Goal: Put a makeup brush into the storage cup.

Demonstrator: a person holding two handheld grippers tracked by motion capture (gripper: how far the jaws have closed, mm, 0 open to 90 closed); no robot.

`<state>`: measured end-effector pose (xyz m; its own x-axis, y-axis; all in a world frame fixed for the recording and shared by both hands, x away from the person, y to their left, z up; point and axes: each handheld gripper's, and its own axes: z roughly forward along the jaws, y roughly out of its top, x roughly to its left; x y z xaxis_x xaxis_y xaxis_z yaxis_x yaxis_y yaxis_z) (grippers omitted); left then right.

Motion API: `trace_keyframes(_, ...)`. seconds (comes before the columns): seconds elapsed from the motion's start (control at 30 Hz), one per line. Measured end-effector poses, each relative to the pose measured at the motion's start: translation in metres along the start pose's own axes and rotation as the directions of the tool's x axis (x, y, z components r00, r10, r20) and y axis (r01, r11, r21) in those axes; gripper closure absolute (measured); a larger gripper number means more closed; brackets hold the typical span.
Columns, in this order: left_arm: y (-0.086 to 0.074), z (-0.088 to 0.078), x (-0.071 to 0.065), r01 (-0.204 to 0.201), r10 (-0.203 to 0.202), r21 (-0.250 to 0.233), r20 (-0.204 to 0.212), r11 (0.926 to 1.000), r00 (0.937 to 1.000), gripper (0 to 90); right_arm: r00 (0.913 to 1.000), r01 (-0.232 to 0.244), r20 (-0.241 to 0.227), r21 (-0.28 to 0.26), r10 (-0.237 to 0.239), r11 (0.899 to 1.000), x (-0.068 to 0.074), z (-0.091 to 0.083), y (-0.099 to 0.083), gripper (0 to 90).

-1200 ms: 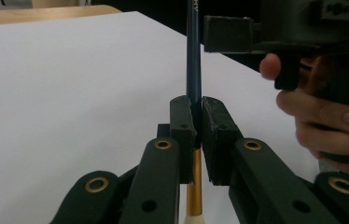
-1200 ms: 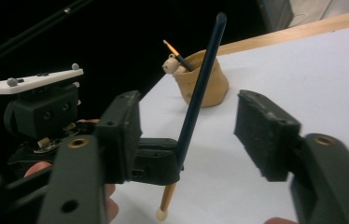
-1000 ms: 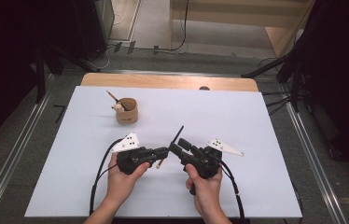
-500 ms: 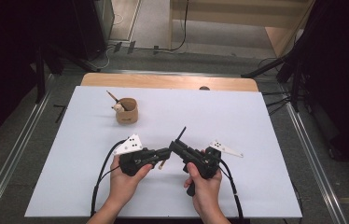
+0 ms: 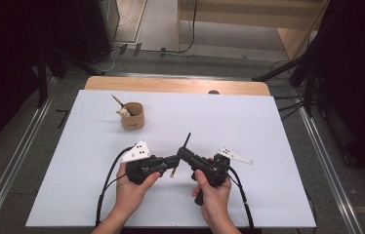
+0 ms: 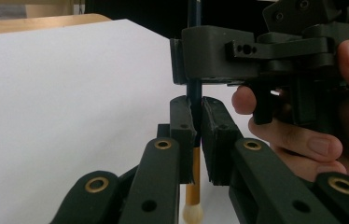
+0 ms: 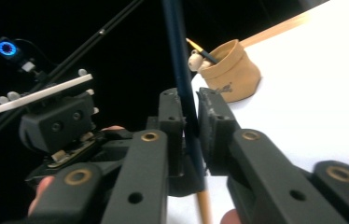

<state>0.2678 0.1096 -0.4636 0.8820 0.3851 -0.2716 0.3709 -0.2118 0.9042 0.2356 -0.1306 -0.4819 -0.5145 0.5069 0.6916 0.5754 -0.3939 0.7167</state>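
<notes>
The right gripper (image 5: 186, 155) had just been closing and clamped the brush (image 5: 185, 144) above the left gripper (image 5: 174, 159); before releasing, the left hand should have confirmed that hold

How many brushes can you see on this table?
2. One brush is clamped between both sets of tongs near the table's front. Another brush leans in the small brown pouch farther back. More could be hidden inside the pouch.
</notes>
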Motion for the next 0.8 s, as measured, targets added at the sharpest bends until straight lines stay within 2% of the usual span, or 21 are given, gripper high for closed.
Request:
trace_keyframes(0.1, 0.0, 0.0, 0.0, 0.0, 0.0, 0.003, 0.001, 1.0, 1.0, 84.3, 1.0, 0.005, -0.002, 0.001, -0.005, 1.0, -0.002, -0.001, 0.001, 85.5)
trace_keyframes(0.2, 0.0, 0.001, 0.0, -0.003, 0.003, 0.011, 0.001, 0.9999, 1.0, 84.2, 0.9993, 0.034, 0.018, 0.005, -0.034, 0.999, 0.0, -0.001, 0.0, 85.6)
trace_keyframes(0.3, 0.0, 0.001, 0.003, 0.013, -0.014, 0.016, 0.015, 0.9998, 0.9998, 83.6, 0.9986, 0.049, 0.019, 0.012, -0.05, 0.999, 0.0, -0.001, 0.0, 85.7)
trace_keyframes(0.37, 0.0, 0.0, 0.003, 0.008, -0.008, 0.014, 0.006, 0.9999, 1.0, 81.4, 0.9973, 0.067, 0.028, 0.008, -0.067, 0.998, 0.0, -0.001, 0.0, 85.7)
trace_keyframes(0.57, 0.003, -0.008, 0.007, 0.009, -0.009, 0.002, 0.007, 1.0, 0.9999, 70.5, 0.9847, 0.147, 0.095, -0.002, -0.146, 0.989, 0.002, -0.005, 0.004, 85.7)
trace_keyframes(0.67, 0.005, -0.012, 0.01, 0.007, -0.007, -0.006, -0.004, 1.0, 1.0, 67.4, 0.9697, 0.206, 0.134, 0.004, -0.204, 0.979, 0.005, -0.007, 0.006, 85.6)
trace_keyframes(0.7, 0.006, -0.014, 0.011, 0.007, -0.007, -0.009, -0.012, 0.9999, 0.9999, 66.9, 0.9607, 0.238, 0.145, 0.008, -0.237, 0.971, 0.007, -0.007, 0.007, 85.6)
trace_keyframes(0.8, 0.009, -0.019, 0.013, 0.008, -0.009, -0.013, -0.023, 0.9999, 0.9997, 65.6, 0.9238, 0.334, 0.186, 0.034, -0.335, 0.942, 0.015, -0.007, 0.008, 85.7)
